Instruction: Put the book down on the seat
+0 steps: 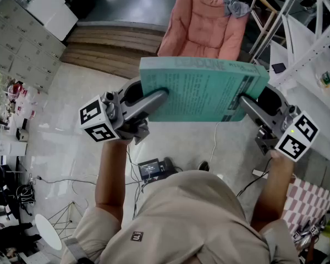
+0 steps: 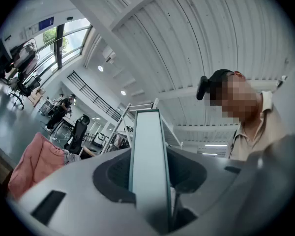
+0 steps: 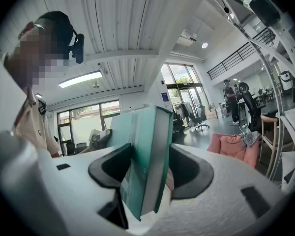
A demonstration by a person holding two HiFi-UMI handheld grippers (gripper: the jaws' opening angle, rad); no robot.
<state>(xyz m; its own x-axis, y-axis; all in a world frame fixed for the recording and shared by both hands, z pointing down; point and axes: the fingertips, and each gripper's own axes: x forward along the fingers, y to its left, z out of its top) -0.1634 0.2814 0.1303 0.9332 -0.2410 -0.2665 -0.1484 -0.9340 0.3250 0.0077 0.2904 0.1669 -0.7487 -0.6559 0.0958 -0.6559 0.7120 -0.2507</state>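
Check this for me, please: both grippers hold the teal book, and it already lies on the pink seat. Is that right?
Not quite. The left gripper and right gripper do hold the teal book, but it is not on the pink seat: the head view shows it in the air, short of the seat.

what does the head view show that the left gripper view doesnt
Only the head view: the printed teal cover of the book, and the right tongs clamping its other end. Only the left gripper view: the book's pale edge between the left tongs, and the ribbed ceiling. Both: the book and the pink chair beyond it.
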